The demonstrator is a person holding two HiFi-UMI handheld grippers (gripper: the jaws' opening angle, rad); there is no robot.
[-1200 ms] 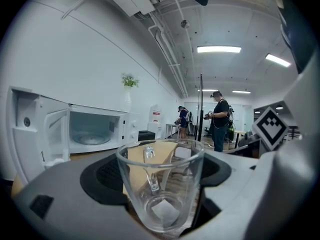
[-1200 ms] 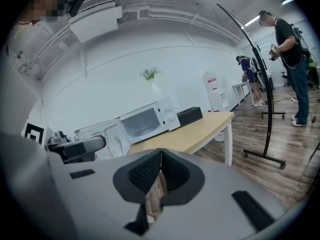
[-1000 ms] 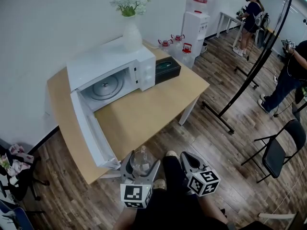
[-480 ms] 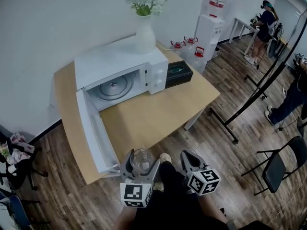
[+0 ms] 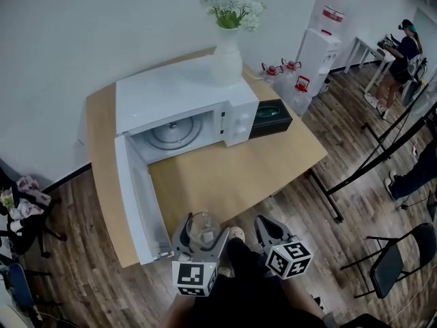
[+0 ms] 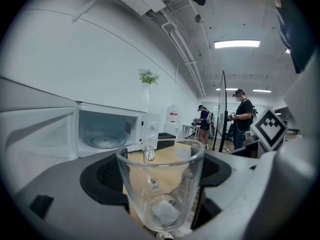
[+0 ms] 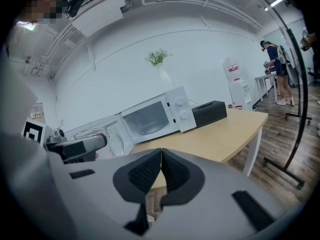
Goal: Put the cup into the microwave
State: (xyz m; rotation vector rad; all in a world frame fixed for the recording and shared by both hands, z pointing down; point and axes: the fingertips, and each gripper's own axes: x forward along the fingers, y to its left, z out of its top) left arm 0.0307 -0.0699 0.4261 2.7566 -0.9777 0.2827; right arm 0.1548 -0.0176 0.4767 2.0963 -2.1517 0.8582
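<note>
Head view: microwave (image 5: 184, 101), door swung open, stands along the table's (image 5: 239, 176) back edge; just off the near edge the left gripper (image 5: 202, 232) carries the glass cup (image 5: 203, 223). Left gripper view: jaws pinch the upright cup between them. Right gripper view: right gripper (image 7: 161, 166) pressed together, empty.

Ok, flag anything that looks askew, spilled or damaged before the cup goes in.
Nothing stands out. The microwave has its door swung open and the turntable lies flat inside. The cup sits upright in the left gripper, and the vase stands upright on the microwave. No spill shows on the table.
</note>
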